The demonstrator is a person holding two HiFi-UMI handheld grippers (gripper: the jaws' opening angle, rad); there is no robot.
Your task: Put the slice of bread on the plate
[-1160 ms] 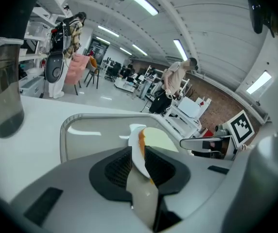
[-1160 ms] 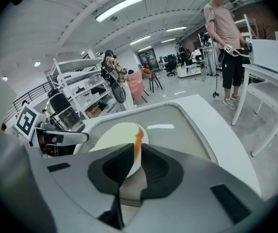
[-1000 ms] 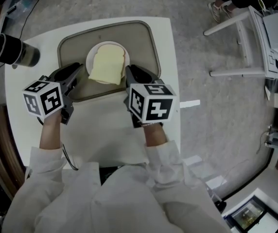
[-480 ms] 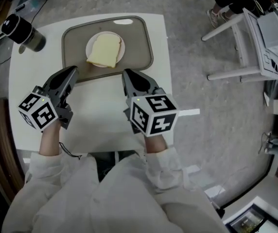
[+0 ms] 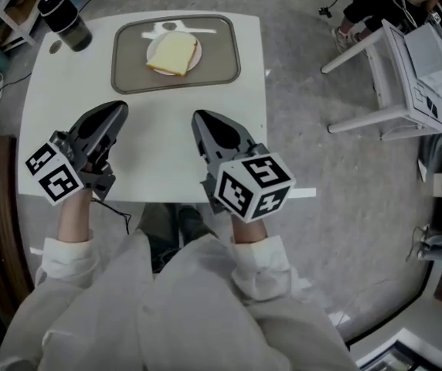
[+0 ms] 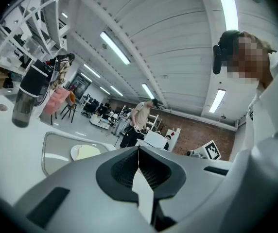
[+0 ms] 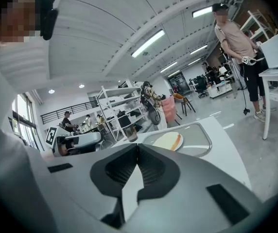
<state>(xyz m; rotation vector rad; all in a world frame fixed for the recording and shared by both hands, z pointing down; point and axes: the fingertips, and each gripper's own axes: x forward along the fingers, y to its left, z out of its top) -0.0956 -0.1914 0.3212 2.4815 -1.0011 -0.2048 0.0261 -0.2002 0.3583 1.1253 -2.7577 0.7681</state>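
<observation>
A pale yellow slice of bread (image 5: 173, 55) lies on a small white plate (image 5: 154, 49), which sits in a grey tray (image 5: 221, 52) at the far side of the white table (image 5: 167, 153). The bread (image 7: 168, 141) and tray (image 7: 199, 142) also show in the right gripper view, and the plate with bread (image 6: 86, 152) shows in the left gripper view. My left gripper (image 5: 120, 108) and right gripper (image 5: 196, 119) are both shut and hold nothing. They hover over the near half of the table, well short of the tray.
A dark cylindrical flask (image 5: 65, 20) stands at the table's far left corner, next to the tray. A white chair (image 5: 391, 76) stands on the grey floor to the right. A person (image 7: 238, 47) stands beyond the table, and other people are in the background.
Both grippers have drawn back from the plate toward the near edge of the table, and the tray now looks farther away. The bread stays on the plate.
</observation>
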